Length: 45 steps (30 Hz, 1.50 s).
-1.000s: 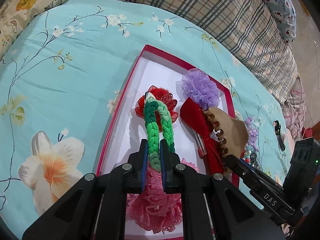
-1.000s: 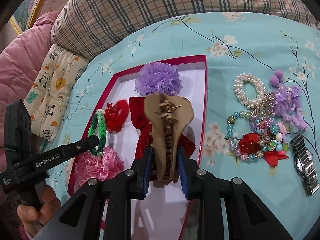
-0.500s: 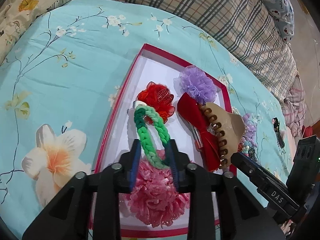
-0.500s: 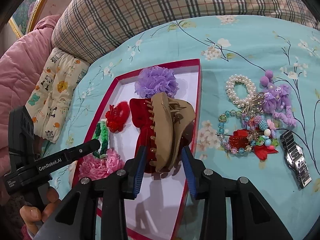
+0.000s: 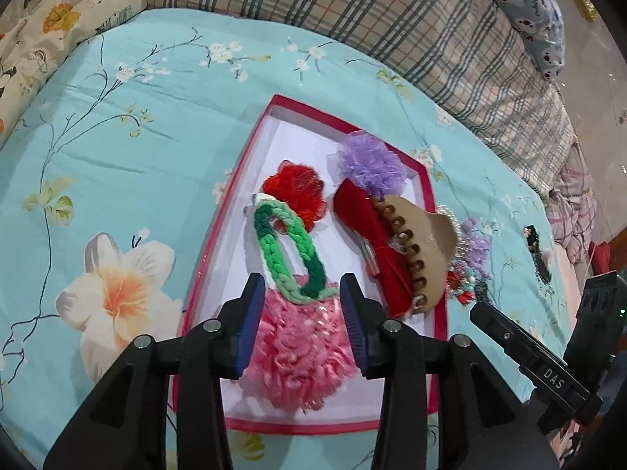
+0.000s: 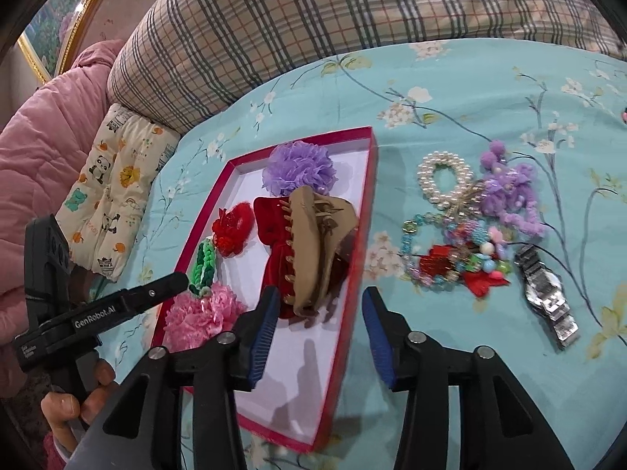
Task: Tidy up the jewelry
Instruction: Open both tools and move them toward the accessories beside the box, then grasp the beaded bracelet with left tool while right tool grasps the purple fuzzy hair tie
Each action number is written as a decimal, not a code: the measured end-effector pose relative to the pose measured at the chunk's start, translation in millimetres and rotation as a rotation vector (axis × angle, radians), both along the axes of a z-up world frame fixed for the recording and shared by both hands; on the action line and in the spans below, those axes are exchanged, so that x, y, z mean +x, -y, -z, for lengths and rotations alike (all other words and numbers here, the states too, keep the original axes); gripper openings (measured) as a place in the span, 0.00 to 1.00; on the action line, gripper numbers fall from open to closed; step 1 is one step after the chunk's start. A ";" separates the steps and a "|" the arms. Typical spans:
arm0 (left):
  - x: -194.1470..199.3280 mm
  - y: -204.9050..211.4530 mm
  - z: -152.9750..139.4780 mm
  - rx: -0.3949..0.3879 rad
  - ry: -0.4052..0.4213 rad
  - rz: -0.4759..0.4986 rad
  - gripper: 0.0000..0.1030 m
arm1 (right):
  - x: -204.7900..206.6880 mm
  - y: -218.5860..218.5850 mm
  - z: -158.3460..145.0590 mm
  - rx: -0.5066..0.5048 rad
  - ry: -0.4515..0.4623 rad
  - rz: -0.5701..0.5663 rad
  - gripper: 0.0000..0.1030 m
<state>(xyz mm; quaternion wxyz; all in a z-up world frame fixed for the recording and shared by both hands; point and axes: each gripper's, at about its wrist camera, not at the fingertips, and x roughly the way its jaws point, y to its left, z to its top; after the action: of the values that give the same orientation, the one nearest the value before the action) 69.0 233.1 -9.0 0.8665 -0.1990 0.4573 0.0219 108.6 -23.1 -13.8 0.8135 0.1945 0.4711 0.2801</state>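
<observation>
The shallow red-rimmed cardboard tray with a white floor (image 5: pixel 425 180) lies on the turquoise floral bedsheet (image 5: pixel 117 156) and already holds most of the hair pieces: a braided green fabric hair loop (image 5: pixel 290 250) lies along its middle with its near end resting on a fluffy pink ruffled scrunchie (image 5: pixel 301 356); a red mesh flower clip (image 5: pixel 294 192) sits just beyond the loop, a lilac tulle pom scrunchie (image 5: pixel 370 164) towards the far corner, and a large tan plastic claw clip (image 6: pixel 317 246) lies on a dark red velvet bow (image 6: pixel 272 227) against the right wall; the left gripper (image 5: pixel 301 309) hangs above the loop's near end with its jaws opening and nothing pressed between the blue pads; the right gripper (image 6: pixel 321 333) hangs just short of the tan clip, jaws likewise opening and empty, so both pieces look released into the tray; still outside, on the sheet to the right, lie a white pearl bracelet (image 6: pixel 441 180), a purple fuzzy charm (image 6: pixel 509 192), a tangle of coloured glass beads (image 6: pixel 458 254) and a silver metal wristwatch (image 6: pixel 546 297); the release seems best finished by letting the pads clear fully before lifting, since the loop's braid or the clip's teeth could catch and drag out; then the right claw likely suits the pearl bracelet, taken across its band, not its hollow.
</observation>
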 end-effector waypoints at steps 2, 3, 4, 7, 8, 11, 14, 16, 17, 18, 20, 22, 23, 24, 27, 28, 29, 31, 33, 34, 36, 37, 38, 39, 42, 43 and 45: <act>-3.5 4.4 -3.9 -0.007 0.010 0.010 0.36 | -3.5 10.5 -0.4 -0.004 0.002 0.009 0.47; -4.4 7.0 -5.4 -0.009 0.012 0.015 0.36 | -5.0 17.2 -0.3 -0.005 0.002 0.015 0.47; -5.4 10.6 -7.7 -0.011 0.018 0.022 0.36 | -6.2 23.8 -0.1 -0.008 0.002 0.022 0.47; -5.8 21.4 -13.4 -0.016 0.031 0.039 0.36 | -8.0 41.7 1.0 -0.021 0.003 0.047 0.47; -5.3 26.8 -15.8 -0.025 0.036 0.049 0.36 | -8.5 47.3 1.7 -0.024 0.004 0.056 0.47; -3.6 41.6 -23.4 -0.035 0.050 0.076 0.36 | -7.9 66.0 5.6 -0.035 -0.002 0.090 0.47; -0.6 59.1 -30.3 -0.037 0.066 0.113 0.36 | -6.2 83.3 9.9 -0.043 -0.008 0.124 0.47; 1.5 70.8 -32.6 -0.043 0.068 0.138 0.36 | -3.8 93.0 13.6 -0.045 -0.015 0.142 0.47; 2.8 76.3 -33.3 -0.045 0.068 0.149 0.36 | -3.0 96.7 14.9 -0.045 -0.017 0.148 0.47; 3.8 82.2 -33.5 -0.047 0.069 0.160 0.36 | -1.8 100.7 16.2 -0.046 -0.021 0.155 0.48; 4.8 92.6 -33.2 -0.050 0.066 0.178 0.36 | -0.2 107.5 17.7 -0.046 -0.021 0.165 0.48; 6.6 103.8 -32.2 -0.053 0.061 0.199 0.36 | 2.7 112.4 18.7 -0.053 -0.020 0.172 0.48; 7.7 109.4 -31.5 -0.053 0.058 0.209 0.36 | 4.3 115.1 19.2 -0.054 -0.021 0.175 0.48; 8.7 115.0 -30.6 -0.055 0.056 0.220 0.36 | 5.9 117.4 19.8 -0.055 -0.021 0.176 0.48; 11.3 131.3 -28.7 -0.055 0.050 0.250 0.36 | 13.9 122.0 20.8 -0.058 -0.020 0.175 0.48; 12.3 137.3 -28.1 -0.054 0.047 0.261 0.36 | 16.1 122.3 20.8 -0.058 -0.019 0.173 0.48; 13.1 143.0 -27.5 -0.054 0.045 0.272 0.36 | 19.5 123.1 20.9 -0.059 -0.017 0.171 0.48; 14.8 151.7 -26.3 -0.056 0.041 0.288 0.36 | 27.0 123.1 21.2 -0.062 -0.011 0.162 0.48; 18.1 161.4 -24.0 -0.055 0.033 0.306 0.36 | 34.8 122.3 22.6 -0.066 -0.008 0.151 0.48; 19.4 165.3 -22.5 -0.055 0.029 0.313 0.36 | 39.4 121.4 23.9 -0.069 -0.008 0.143 0.48; 22.1 172.4 -18.7 -0.054 0.021 0.325 0.36 | 48.2 119.1 26.7 -0.074 -0.008 0.132 0.48; 23.2 175.2 -16.4 -0.055 0.016 0.329 0.36 | 52.1 118.0 28.2 -0.075 -0.009 0.126 0.48; 25.0 178.5 -13.4 -0.058 0.009 0.332 0.36 | 57.1 116.4 30.3 -0.074 -0.011 0.116 0.48; 26.0 180.2 -11.0 -0.060 0.004 0.334 0.36 | 61.3 115.3 32.5 -0.072 -0.014 0.109 0.48; 30.8 187.7 -3.0 -0.060 -0.013 0.345 0.36 | 75.5 109.0 40.0 -0.073 -0.021 0.085 0.48; 32.4 189.3 -0.2 -0.062 -0.018 0.348 0.36 | 80.2 106.5 42.9 -0.071 -0.024 0.074 0.48; 36.4 192.2 4.7 -0.063 -0.027 0.351 0.36 | 88.0 101.9 48.2 -0.072 -0.031 0.058 0.48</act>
<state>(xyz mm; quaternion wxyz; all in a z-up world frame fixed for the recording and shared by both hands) 105.4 40.9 -13.8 0.8441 -0.1428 0.4971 -0.1412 196.6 -125.1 -61.9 0.8204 0.1831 0.4875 0.2362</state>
